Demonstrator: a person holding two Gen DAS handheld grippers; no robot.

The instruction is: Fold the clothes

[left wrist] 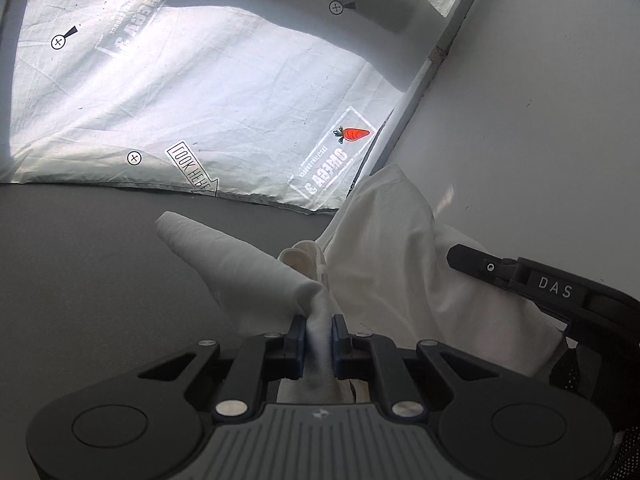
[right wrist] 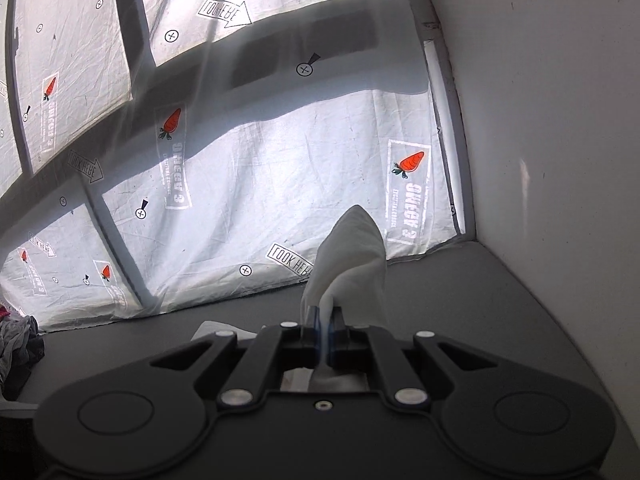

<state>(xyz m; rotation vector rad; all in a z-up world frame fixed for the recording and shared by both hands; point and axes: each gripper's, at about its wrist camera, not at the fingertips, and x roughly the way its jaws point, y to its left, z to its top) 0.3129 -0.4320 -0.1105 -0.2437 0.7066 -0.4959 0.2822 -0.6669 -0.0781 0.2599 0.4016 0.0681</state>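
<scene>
Left gripper (left wrist: pixel 319 330) and right gripper (right wrist: pixel 324 322) clamping soft, creased, seemingly cotton white garment (left wrist: pixel 400 248)

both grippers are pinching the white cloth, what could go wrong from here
1. The left gripper and right gripper each clamp a bunched wad of the white cloth, not a clean edge, so a fold may come out crooked.
2. Loose folds hang beside the jaws; they could drag on the grey table and crumple.
3. The wall is close on the right, which may limit spreading the cloth.
</scene>
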